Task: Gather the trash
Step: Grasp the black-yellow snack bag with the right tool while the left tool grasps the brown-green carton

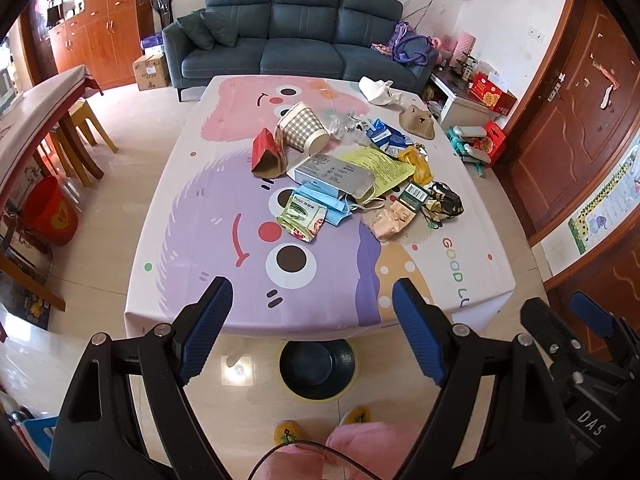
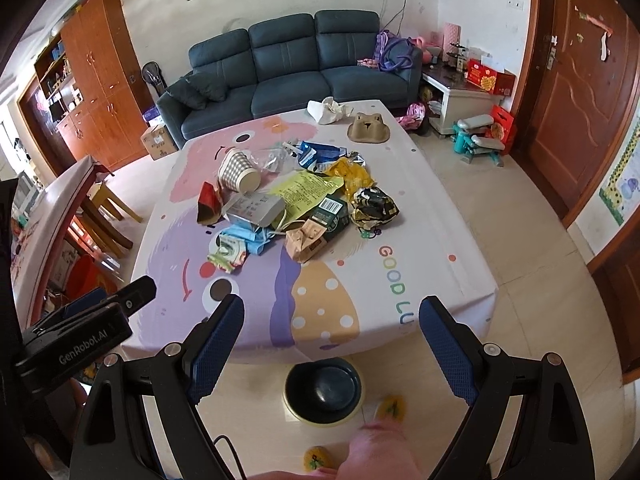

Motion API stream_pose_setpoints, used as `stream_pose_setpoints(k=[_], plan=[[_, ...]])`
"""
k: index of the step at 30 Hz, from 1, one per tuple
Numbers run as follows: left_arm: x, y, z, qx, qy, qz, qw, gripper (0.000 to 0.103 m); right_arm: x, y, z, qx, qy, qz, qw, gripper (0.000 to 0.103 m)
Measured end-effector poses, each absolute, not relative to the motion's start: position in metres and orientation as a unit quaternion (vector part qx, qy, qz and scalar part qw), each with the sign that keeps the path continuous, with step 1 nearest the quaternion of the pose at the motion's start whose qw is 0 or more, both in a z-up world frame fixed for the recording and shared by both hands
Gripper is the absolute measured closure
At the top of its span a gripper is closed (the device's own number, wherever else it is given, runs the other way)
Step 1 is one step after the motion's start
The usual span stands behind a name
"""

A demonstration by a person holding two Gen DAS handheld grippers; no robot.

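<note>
Trash pile [image 1: 352, 172] heaped mid-table [image 1: 192, 280], dark bin [image 1: 318, 368] on floor at table's near edge, left gripper [image 1: 312, 332] and right gripper [image 2: 332, 344] above bin, jaws spread, empty

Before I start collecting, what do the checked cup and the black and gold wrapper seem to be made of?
The checked cup looks like matte paper or thin card: a printed check pattern, a rolled cream rim, no shine. The black and gold wrapper looks like foil or metallised plastic film: it is crumpled into sharp creases with bright glints. Neither can be confirmed by sight alone.
</note>
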State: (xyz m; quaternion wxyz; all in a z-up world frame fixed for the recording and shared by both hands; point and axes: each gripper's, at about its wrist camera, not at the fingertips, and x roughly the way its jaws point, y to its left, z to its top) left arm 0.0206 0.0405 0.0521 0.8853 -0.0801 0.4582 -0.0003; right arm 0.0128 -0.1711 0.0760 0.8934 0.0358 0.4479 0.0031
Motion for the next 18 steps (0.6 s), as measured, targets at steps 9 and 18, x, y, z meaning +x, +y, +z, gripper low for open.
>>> stream_pose_setpoints(k=[9,18], plan=[[0.067,0.041,0.039,-0.094,0.466,0.039,0.879,0.023,0.111,-0.209,0.037,0.092,0.486,0.062,0.867,0.031],[0.128,0.047,0.015,-0.125,0.492,0.110,0.854,0.023,0.218,-0.271,-0.024,0.088,0.555,0.071,0.824,0.033]])
